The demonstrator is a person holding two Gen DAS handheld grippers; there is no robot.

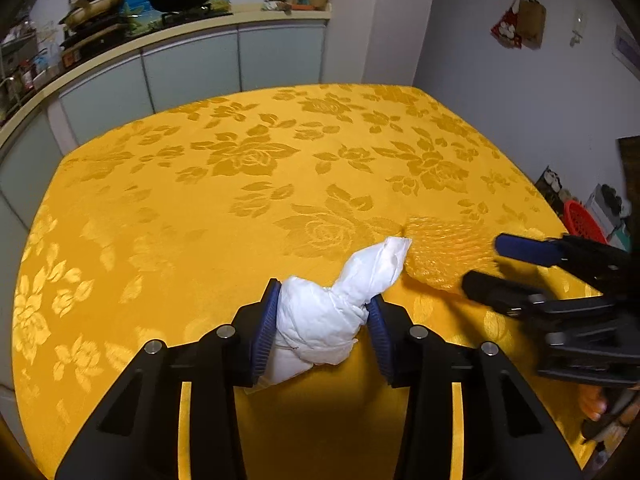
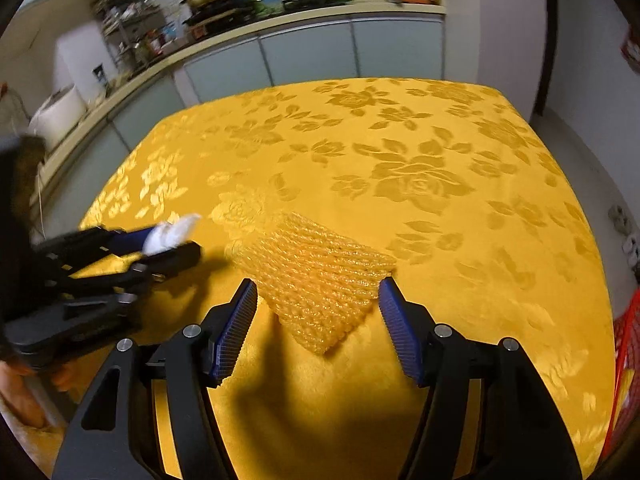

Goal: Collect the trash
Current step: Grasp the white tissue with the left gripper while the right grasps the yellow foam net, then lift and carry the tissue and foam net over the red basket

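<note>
Progress first: we judge one piece of trash secured and one left, with nothing binned yet as far as these views show. Our left gripper [image 1: 322, 316] pinches the white tissue wad [image 1: 336, 308] between its blue pads [image 1: 266, 330], jaws closed onto it; the twisted tail of the wad sticks out ahead of the fingertips, its tip next to the foam net's edge, contact unclear. Our right gripper [image 2: 318, 320] is spread wide, nothing between the fingers. The yellow foam net [image 2: 320, 280] lies flat on the yellow tablecloth [image 2: 400, 160] just ahead of and between the right fingertips, near corner reaching into the gap, so we read the next step as easing forward and closing on it. It is low and soft, same colour as the cloth, so we risk pinching cloth along with it. From the left camera the net sits ahead and to the right of the left fingertips, with the right gripper beyond it further right. Containers: a red basket [image 1: 582, 222] sits off the table edge, far right of the left claw; the right camera catches it low right. We cannot tell what is in it, nor whether it is the bin for this trash. Rest of the cloth in view carries no other loose items.
</note>
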